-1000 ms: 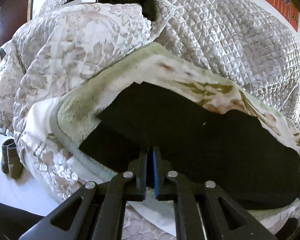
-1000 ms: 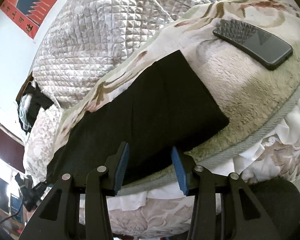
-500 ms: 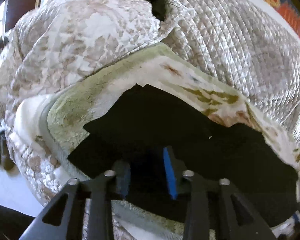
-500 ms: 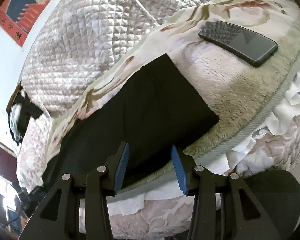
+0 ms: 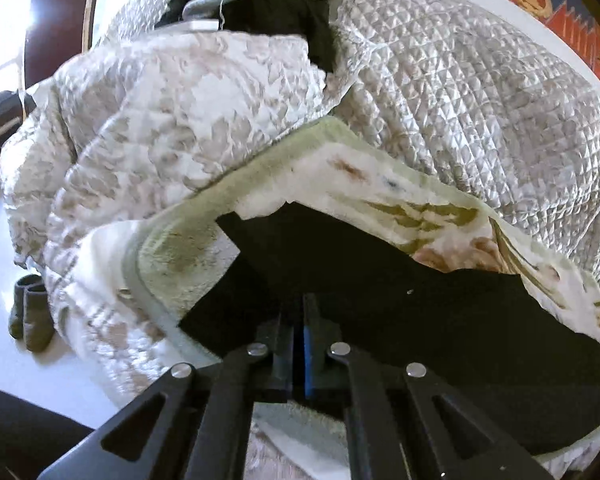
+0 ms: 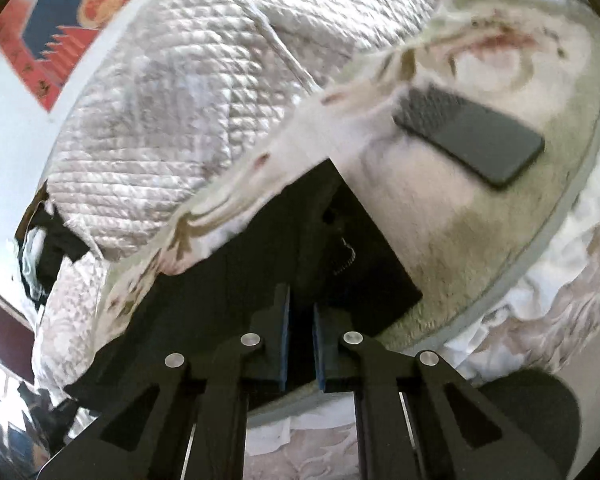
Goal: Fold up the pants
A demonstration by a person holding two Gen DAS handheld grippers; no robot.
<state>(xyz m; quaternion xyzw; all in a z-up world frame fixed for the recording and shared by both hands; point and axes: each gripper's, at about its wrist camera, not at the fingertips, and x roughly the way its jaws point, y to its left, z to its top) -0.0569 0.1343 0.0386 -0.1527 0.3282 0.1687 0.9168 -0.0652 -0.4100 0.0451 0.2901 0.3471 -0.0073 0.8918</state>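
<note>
black pants [image 5: 400,304] flat and dark on my fuzzy blanket [image 5: 172,248], phone [image 6: 472,136] beside, my left gripper [image 5: 298,320] pinched tight on the near edge, right gripper [image 6: 300,320] closing on fabric

A bed carried everything, covered by a fuzzy cream-and-green blanket [image 5: 180,248] with a grey bound edge and a brown leaf print. Black pants [image 5: 400,312] lay flat on it across the lower centre of the left view. In the right view a dark phone [image 6: 472,136] lay on the blanket at upper right, apart from the pants. A quilted silvery comforter [image 5: 480,112] was heaped on the bed behind, filling the upper frame.
</note>
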